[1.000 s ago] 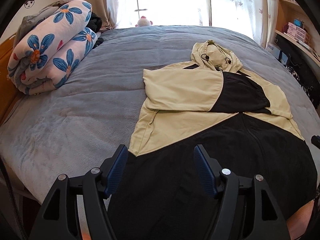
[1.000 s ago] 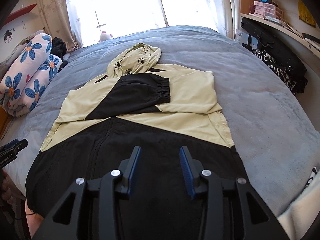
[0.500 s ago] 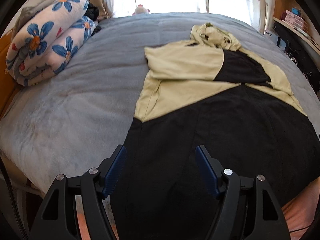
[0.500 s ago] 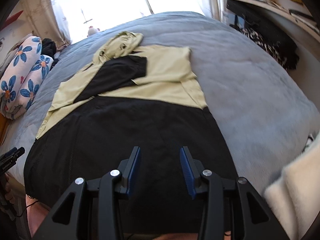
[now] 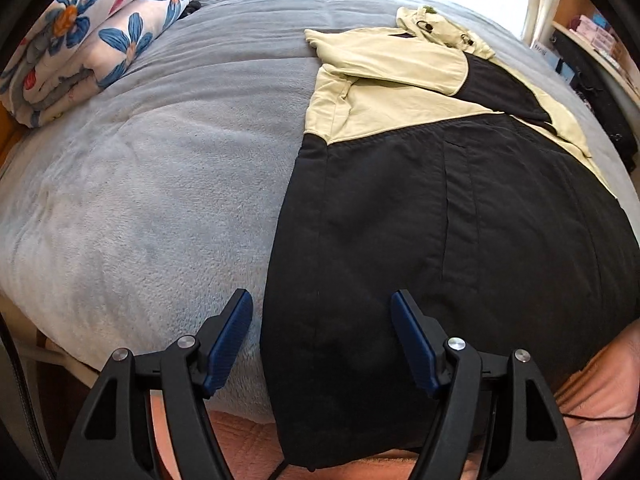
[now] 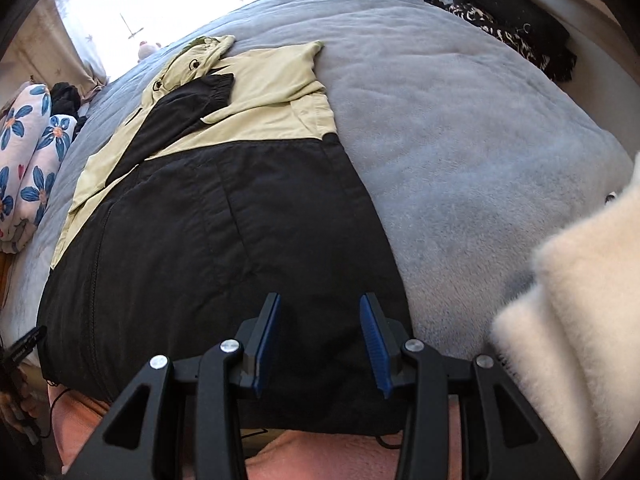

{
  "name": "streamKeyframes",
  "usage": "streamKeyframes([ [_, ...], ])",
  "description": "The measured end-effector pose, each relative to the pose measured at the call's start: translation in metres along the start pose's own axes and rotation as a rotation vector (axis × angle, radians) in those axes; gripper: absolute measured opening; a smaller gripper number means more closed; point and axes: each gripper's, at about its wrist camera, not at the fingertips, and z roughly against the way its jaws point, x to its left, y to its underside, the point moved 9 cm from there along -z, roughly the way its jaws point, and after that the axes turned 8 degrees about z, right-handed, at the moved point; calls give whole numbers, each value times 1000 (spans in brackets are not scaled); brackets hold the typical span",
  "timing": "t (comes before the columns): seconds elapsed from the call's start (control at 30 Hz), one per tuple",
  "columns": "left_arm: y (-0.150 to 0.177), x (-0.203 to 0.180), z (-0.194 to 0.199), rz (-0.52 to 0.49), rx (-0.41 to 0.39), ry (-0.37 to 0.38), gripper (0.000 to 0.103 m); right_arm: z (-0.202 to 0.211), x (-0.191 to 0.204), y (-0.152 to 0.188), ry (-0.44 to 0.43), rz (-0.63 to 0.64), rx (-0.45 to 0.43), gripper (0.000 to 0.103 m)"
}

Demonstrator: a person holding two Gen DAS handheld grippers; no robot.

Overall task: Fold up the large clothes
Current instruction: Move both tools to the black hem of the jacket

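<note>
A black and pale yellow hooded jacket [image 5: 460,208] lies flat on a grey blanket [image 5: 160,168] that covers the bed, its black lower part nearest the cameras and its hood [image 5: 436,28] at the far end by the bright window. Both sleeves are folded across the chest: a pale yellow one [image 5: 392,64] lies on top, and a black cuff [image 6: 208,92] shows from the other. The bottom hem hangs just over the near edge of the bed.

The left gripper [image 5: 322,340] points down at the hem's left corner. Its 2 blue pads [image 5: 230,340] are spread wide, one over the blanket and the other over the black cloth, with the jacket's left edge between them; nothing is pinched.

The right gripper [image 6: 320,340] hangs over the hem near the jacket's right edge. Its jaws stand apart at a narrower gap, both over black cloth, and they grip nothing.

A rolled quilt with blue flowers [image 5: 84,40] sits at the far left of the bed, well apart from the jacket. A cream fluffy cloth [image 6: 572,320] fills the right wrist view's lower right corner, beside the blanket.
</note>
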Motion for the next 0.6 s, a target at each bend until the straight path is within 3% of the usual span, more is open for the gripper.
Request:
streamKeyframes([
  [0.17,3,1,3,-4,-16,21,71,5,-3,-3,19,-5,-22,41],
  [0.33,4,3,6,2,-22,12,71,6,-13,-10,92,-7,-39,41],
  [0.6,3,16,7,43,-10,17,72,-12,-18,-6,95,4,10,47],
])
